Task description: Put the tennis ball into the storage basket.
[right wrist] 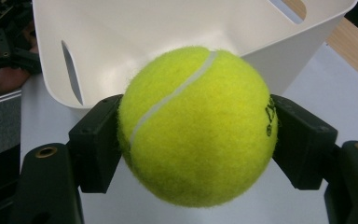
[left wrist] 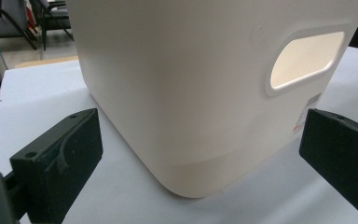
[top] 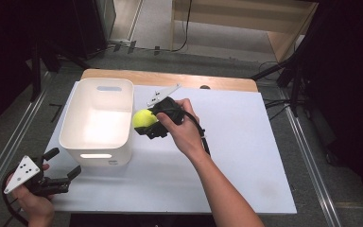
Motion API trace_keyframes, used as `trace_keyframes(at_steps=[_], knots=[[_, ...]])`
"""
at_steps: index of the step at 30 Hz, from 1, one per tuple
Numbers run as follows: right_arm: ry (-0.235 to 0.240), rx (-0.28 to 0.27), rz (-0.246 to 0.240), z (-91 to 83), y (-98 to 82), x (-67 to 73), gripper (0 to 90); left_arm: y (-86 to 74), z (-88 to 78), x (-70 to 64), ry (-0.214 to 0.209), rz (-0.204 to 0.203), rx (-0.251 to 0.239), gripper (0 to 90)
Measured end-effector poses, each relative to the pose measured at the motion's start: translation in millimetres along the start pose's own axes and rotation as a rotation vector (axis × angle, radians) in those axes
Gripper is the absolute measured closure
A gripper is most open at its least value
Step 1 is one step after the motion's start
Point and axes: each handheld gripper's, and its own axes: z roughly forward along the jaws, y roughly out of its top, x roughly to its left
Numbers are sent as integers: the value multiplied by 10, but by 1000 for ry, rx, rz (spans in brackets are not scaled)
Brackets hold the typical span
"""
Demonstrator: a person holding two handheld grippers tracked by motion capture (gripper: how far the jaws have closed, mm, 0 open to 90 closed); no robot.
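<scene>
Tennis ball [right wrist: 197,126] sat clamped in the right gripper [top: 152,124] jaws beside the white bin [top: 98,90], left gripper [top: 62,168] jaws wide, so next probably lift over the rim and drop.

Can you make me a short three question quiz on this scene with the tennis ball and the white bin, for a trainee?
1. True or false: the tennis ball already lies inside the white bin.
2. Which gripper holds the ball? A) left gripper B) right gripper
3. How do the left gripper's jaws stand, and what do they face?

Key
1. False: it is clamped between the right gripper's jaws, just outside the bin's right wall.
2. B
3. Open with nothing between them, facing the bin's near wall by its handle slot.
</scene>
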Motion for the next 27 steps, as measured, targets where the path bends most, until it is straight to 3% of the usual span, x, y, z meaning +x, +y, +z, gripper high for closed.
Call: trace_keyframes(at_steps=[27], knots=[[21,-32,-37,63,292,134,238,1,0,-1,-2,-2,1,0]])
